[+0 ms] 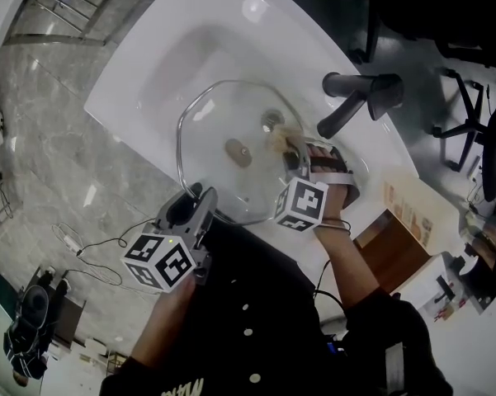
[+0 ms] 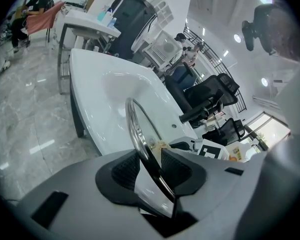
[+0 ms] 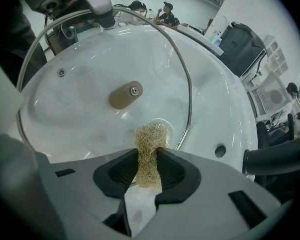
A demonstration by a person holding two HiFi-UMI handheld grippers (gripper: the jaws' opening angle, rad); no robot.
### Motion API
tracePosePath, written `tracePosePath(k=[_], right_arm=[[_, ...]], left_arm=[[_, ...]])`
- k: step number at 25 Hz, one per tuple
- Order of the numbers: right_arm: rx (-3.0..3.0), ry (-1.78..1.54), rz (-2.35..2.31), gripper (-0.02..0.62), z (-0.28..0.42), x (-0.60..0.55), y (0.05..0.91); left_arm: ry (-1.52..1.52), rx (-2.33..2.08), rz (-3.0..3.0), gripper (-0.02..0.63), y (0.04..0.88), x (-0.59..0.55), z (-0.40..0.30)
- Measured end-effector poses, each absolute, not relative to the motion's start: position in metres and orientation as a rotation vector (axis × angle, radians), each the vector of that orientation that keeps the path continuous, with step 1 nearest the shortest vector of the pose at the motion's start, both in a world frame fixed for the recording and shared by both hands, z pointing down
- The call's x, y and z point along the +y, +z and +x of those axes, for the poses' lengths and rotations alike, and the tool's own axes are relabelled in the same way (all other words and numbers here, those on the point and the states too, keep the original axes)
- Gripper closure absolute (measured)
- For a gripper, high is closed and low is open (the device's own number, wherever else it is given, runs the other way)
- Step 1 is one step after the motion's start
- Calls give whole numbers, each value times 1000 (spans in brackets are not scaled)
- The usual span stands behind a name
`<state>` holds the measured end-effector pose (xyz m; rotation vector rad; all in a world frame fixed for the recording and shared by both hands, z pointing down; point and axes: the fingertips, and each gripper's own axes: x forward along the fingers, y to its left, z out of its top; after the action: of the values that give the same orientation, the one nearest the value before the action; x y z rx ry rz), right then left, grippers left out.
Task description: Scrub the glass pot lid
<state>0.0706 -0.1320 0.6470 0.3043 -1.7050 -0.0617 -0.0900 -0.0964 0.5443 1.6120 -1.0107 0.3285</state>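
My left claw (image 2: 150,160) is clenched on the steel rim of the glass pot lid (image 2: 136,129). The lid is edge-on in that view, so its face is lost to me. The head view shows it tilted over the white sink (image 1: 169,52). My right claw (image 3: 147,165) is grasping a straw-coloured scrubber (image 3: 150,143), its tip just below the tan knob (image 3: 126,95); I can't tell if it presses the glass. From above, the marker cube (image 1: 301,203) covers those jaws and the scrubber is a pale smear. The right gripper view cuts off the black tap (image 1: 359,96).
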Motion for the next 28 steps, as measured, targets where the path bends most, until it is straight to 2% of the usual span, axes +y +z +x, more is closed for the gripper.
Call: tracePosePath(k=[12,28], right_arm=[[-1752,-109,370,466,70,-131,633],[-2017,-430,439,465,-51,-216,612]], left_arm=[[339,-1012,1616,456,543,-96,-90],[344,-1011,1614,456,544,-96,-90]])
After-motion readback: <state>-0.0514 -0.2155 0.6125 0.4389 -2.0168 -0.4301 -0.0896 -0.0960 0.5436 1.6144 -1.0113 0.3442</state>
